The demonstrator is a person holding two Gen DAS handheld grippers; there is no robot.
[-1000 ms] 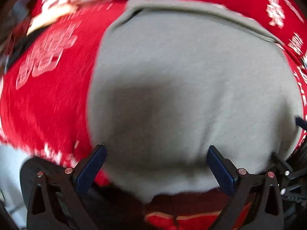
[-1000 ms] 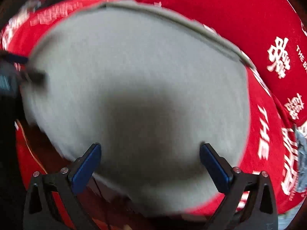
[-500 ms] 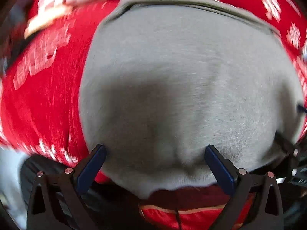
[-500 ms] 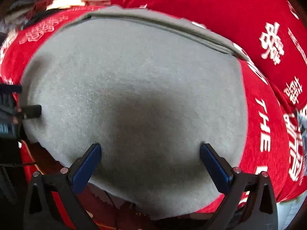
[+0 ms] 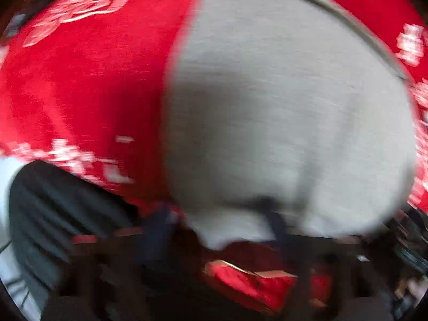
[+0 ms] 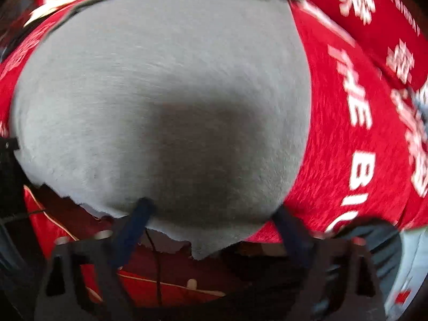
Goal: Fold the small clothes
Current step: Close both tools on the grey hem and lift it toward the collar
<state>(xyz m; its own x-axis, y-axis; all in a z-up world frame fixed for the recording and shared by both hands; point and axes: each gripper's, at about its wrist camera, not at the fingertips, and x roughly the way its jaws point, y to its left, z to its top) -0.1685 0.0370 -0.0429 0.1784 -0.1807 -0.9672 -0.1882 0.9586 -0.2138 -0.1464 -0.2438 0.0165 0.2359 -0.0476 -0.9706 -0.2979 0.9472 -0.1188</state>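
One grey garment (image 6: 165, 101) lies flat on a red cloth (image 6: 342, 144) printed with white lettering, filling most of both views. Its near hem is ragged and hangs just past the cloth's near edge, above a dark gap. Red cloth lies open to the left of the garment in the left wrist view and to its right in the right wrist view. The left gripper (image 5: 222, 222) is badly blurred; its two dark blue fingers (image 5: 276, 223) stand fairly close together over the garment's (image 5: 281, 112) near hem, and its jaws have just been closing, though whether they pinch the fabric cannot be told. The right gripper (image 6: 214, 214) has two blue fingers (image 6: 139, 214) astride the hem; its jaws, also just closing, remain wide and clench nothing.
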